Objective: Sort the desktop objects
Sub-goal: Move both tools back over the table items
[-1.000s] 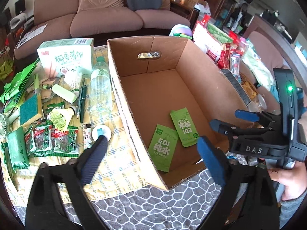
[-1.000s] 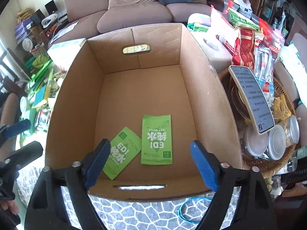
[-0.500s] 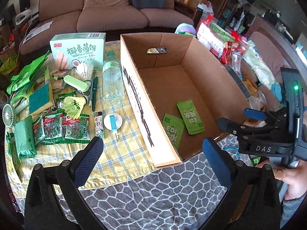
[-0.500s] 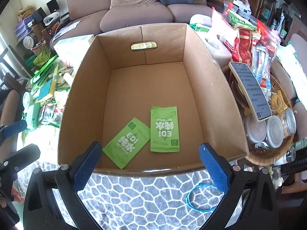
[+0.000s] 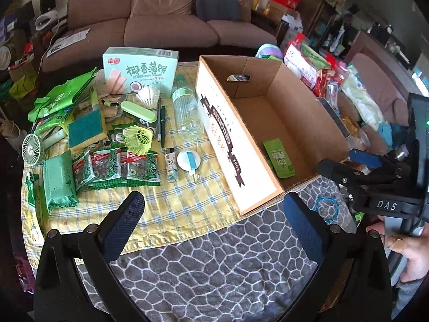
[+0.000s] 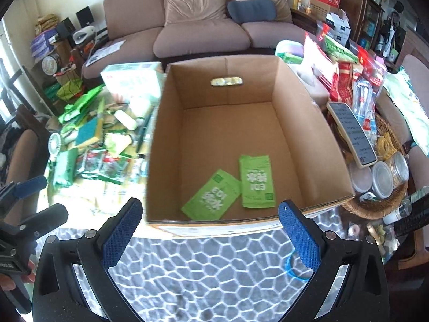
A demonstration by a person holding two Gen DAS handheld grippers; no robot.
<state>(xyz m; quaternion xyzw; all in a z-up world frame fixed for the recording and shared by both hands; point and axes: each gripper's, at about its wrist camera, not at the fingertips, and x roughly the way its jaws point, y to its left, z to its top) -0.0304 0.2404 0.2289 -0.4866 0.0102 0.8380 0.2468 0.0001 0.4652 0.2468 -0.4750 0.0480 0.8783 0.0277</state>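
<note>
Both hand-held grippers hang over the near part of the surface (image 5: 214, 263), above its grey cobble-patterned cover. The left hand-held gripper (image 5: 214, 225) stands wide, with nothing between its blue pads. The right hand-held gripper (image 6: 211, 230) is spread as wide, its jaws also empty; in the left view it shows at the right edge, with a hand (image 5: 410, 252) gripping its handle.

The cardboard box (image 6: 171, 139) sits open just beyond them, right of a yellow checked cloth (image 5: 166, 204). Two green wet-wipe packets (image 6: 233, 187) lie flat on its floor near the front wall, one overlapping the other's edge. A blue rubber band (image 5: 325, 208) lies on the cover just in front of the box's near right corner.

On the cloth, left of the box, the unsorted things are spread: a clear plastic bottle (image 5: 187, 112) lying beside the box wall, a biscuit box (image 5: 139, 71) standing at the far side, a white shuttlecock (image 5: 148, 98), a yellow shuttlecock (image 5: 139, 138), a black pen (image 5: 162, 126), a green-topped sponge (image 5: 85, 130), a row of snack packets (image 5: 120, 166), a lighter (image 5: 171, 165) and a small white fan (image 5: 32, 149) at the left edge.

To the right of the box a phone (image 6: 351, 134) rests on a wicker basket (image 6: 375, 206) holding lidded jars.
</note>
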